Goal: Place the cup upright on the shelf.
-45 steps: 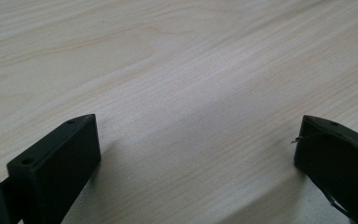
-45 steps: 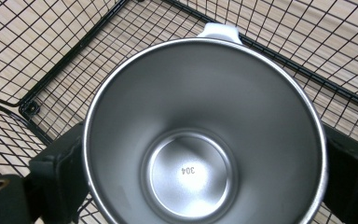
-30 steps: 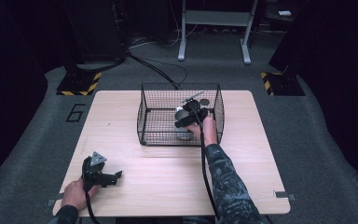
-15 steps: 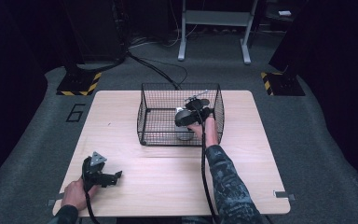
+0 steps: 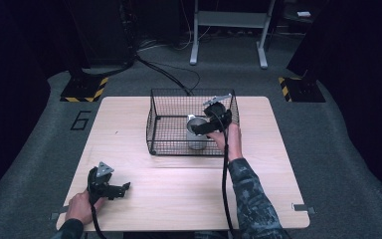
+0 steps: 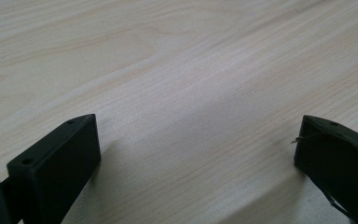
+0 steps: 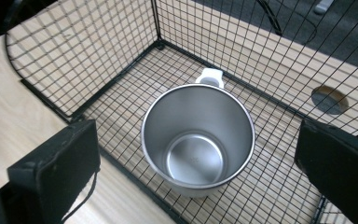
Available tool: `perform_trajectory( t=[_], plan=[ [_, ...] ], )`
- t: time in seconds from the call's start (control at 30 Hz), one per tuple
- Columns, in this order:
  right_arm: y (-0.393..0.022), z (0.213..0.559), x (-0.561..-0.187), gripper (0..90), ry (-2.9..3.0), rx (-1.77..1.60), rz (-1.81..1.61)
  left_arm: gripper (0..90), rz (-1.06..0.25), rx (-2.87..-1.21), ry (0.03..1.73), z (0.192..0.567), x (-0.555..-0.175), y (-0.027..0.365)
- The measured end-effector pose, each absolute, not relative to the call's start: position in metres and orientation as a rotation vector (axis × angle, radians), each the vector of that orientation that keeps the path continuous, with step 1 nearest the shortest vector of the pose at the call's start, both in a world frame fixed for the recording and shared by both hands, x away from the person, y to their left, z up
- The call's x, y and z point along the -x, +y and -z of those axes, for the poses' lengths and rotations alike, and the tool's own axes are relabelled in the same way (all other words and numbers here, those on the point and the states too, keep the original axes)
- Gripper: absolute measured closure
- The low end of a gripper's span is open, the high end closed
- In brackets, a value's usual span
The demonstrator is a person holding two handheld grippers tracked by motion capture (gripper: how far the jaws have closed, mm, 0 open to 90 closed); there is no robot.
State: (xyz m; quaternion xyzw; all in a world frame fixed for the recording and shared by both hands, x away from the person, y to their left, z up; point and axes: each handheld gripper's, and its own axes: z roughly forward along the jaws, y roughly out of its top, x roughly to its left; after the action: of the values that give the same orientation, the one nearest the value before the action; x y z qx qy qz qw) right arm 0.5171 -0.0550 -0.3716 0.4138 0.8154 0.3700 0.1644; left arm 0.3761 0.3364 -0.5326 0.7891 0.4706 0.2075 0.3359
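A steel mug (image 7: 198,136) with a white handle stands upright and empty inside a black wire basket (image 5: 169,105) at the back middle of the table. My right gripper (image 5: 204,127) hovers open just above the mug (image 5: 196,133), over the basket's right half; in the right gripper view its jaws stand wide on either side of the mug without touching it. My left gripper (image 5: 122,190) rests low at the table's front left, open, with bare wood between its jaws (image 6: 196,154).
The light wooden table (image 5: 278,164) has free room on both sides of the basket and in front of it. A round hole (image 7: 329,99) in the tabletop lies beyond the basket's wall. Dark floor with cables and a stand lies behind the table.
The right gripper has drifted slightly up and back above the mug, which stays in the basket. The left gripper has not moved.
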Motion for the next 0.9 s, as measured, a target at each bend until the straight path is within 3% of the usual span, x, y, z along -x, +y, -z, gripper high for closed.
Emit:
perform_trajectory(
  t=[0.5,0.9],
  plan=[
    [-0.095,0.343,-0.456,0.0,2.285,-1.081,-1.068,0.1,-0.541,-2.058,1.228,0.533,-0.376,0.336],
    [-0.162,0.379,-0.420,0.0,2.220,-1.206,-1.004,0.1,-0.541,-2.059,1.228,0.532,-0.376,0.336]
  ],
)
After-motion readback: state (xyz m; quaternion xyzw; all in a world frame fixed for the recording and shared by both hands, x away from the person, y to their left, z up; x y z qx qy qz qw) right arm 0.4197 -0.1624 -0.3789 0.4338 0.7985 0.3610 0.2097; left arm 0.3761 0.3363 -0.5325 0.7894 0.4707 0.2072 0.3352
